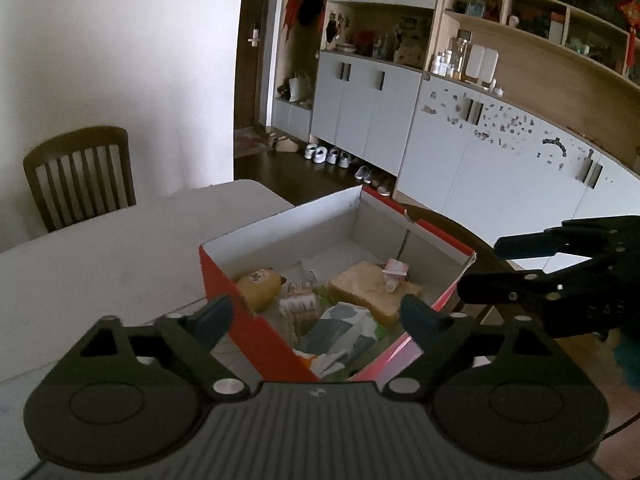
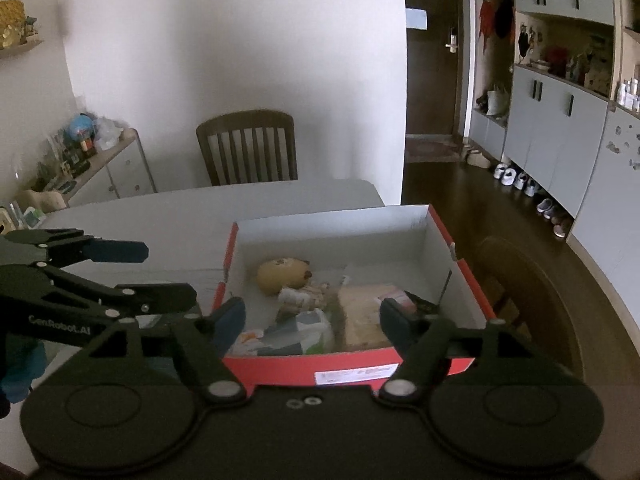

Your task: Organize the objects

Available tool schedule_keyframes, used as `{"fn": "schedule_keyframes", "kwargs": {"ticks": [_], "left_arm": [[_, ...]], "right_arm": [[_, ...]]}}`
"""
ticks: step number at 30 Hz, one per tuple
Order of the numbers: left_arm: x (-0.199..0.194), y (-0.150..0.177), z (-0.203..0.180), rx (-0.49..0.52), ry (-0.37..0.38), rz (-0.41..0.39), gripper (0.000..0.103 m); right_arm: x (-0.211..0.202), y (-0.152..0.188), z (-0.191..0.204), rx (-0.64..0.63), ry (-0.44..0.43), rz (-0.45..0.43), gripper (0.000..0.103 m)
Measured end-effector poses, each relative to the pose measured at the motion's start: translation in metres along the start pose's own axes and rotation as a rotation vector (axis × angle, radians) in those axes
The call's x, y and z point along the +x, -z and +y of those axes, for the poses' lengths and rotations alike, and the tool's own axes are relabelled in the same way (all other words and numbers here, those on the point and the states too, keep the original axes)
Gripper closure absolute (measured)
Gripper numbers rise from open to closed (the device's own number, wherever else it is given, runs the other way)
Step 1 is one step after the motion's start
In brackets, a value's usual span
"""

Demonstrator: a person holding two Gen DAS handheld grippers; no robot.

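Observation:
A red cardboard box (image 1: 256,328) (image 2: 352,372) with a white inside stands on the white table. It holds a yellow plush toy (image 1: 260,286) (image 2: 282,274), a tan bread-like block (image 1: 372,292) (image 2: 360,312), a small pink-capped bottle (image 1: 394,274), a patterned packet (image 1: 300,312) and a grey-white pouch (image 1: 340,332) (image 2: 300,330). My left gripper (image 1: 316,318) is open and empty, above the box's near corner. My right gripper (image 2: 312,316) is open and empty, above the box's near wall. Each gripper shows in the other's view, the right (image 1: 520,264), the left (image 2: 132,272).
The white table (image 1: 100,264) (image 2: 180,216) stretches left of the box. A wooden chair (image 1: 80,172) (image 2: 248,148) stands at its far side. Another dark chair (image 2: 520,288) is right of the box. Grey cabinets (image 1: 480,152) and shoes (image 1: 328,156) line the far wall.

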State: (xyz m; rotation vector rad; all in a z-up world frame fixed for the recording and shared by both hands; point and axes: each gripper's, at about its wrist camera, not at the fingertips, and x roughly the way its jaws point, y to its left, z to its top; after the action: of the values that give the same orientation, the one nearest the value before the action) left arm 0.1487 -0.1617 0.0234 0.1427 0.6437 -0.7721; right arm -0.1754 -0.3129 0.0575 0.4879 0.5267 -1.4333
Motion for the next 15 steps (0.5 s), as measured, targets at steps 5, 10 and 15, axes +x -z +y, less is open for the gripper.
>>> {"fn": "schedule_keyframes", "kwargs": {"ticks": [5,10,15], "left_arm": [[-0.011,0.004,0.001,0.016,-0.006,-0.026,0.0],[-0.017,0.005,0.002,0.008,-0.005,-0.032,0.0],[-0.025,0.007,0.003,0.01,-0.032,-0.046,0.0]], "right_arm": [[-0.006,0.005,0.006,0.014,0.019,-0.017,0.024],[-0.01,0.008,0.008,0.026,0.037,-0.025,0.023],[-0.012,0.011,0.01,0.028,0.042,-0.024,0.023]]}}
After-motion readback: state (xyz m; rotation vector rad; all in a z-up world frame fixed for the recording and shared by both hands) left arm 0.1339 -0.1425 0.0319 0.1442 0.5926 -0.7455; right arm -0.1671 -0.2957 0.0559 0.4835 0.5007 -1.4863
